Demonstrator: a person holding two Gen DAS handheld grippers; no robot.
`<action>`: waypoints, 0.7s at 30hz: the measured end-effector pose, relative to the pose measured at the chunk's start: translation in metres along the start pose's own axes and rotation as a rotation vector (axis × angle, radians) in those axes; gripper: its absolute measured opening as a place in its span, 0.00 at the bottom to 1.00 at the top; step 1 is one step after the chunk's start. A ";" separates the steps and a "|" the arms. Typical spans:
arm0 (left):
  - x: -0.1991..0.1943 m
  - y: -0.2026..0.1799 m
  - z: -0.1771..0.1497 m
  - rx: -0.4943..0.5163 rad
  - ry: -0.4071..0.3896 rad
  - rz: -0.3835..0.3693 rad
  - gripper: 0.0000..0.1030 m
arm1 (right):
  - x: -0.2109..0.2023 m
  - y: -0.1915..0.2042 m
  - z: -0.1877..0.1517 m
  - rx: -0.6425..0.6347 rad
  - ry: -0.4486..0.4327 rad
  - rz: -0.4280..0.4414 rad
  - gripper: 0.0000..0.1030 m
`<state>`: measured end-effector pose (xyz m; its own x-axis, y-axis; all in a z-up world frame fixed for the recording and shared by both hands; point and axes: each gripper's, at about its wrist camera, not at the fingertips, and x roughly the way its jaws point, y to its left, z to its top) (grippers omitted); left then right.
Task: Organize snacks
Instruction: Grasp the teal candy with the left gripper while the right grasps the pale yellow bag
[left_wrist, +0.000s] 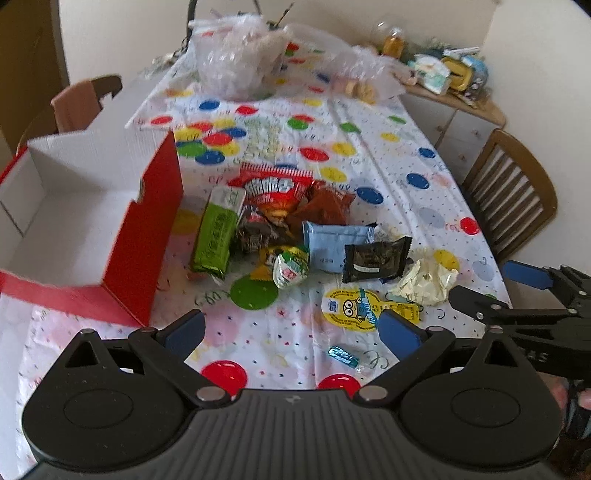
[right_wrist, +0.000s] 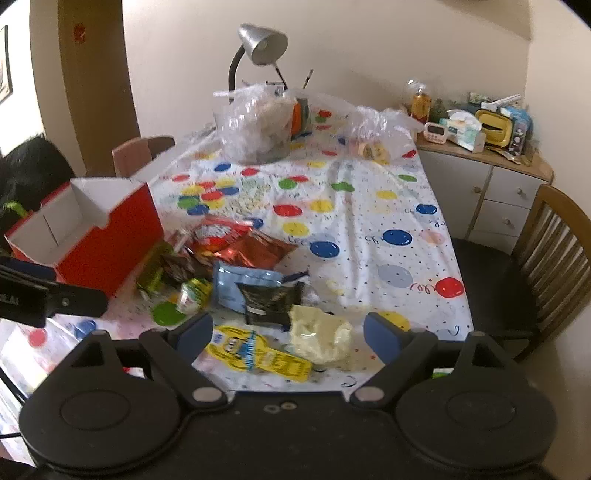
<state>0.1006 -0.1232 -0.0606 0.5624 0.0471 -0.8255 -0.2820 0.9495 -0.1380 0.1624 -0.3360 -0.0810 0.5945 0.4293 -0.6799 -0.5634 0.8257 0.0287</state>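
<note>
A pile of snacks lies mid-table: a green bar, a red bag, a light blue packet, a black packet, a cream wrapper, a yellow Minion packet and a small teal candy. An open red box with a white inside stands at the left, empty. My left gripper is open above the table's near edge. My right gripper is open, just above the cream wrapper and the Minion packet.
Clear plastic bags sit at the table's far end, with a desk lamp behind. Wooden chairs stand at the right and far left. A cluttered cabinet is at the back right. The red box is left of the pile.
</note>
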 end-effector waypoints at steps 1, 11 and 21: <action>0.004 -0.002 0.000 -0.011 0.011 0.006 0.98 | 0.006 -0.004 0.000 -0.007 0.010 0.003 0.86; 0.056 -0.016 -0.003 -0.141 0.141 0.068 0.97 | 0.078 -0.026 0.003 0.061 0.151 0.047 0.82; 0.104 -0.024 -0.011 -0.252 0.291 0.062 0.73 | 0.115 -0.034 0.001 0.120 0.257 0.046 0.76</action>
<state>0.1577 -0.1441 -0.1491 0.3045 -0.0219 -0.9523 -0.5112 0.8398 -0.1828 0.2501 -0.3141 -0.1599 0.3967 0.3732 -0.8387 -0.5053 0.8515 0.1398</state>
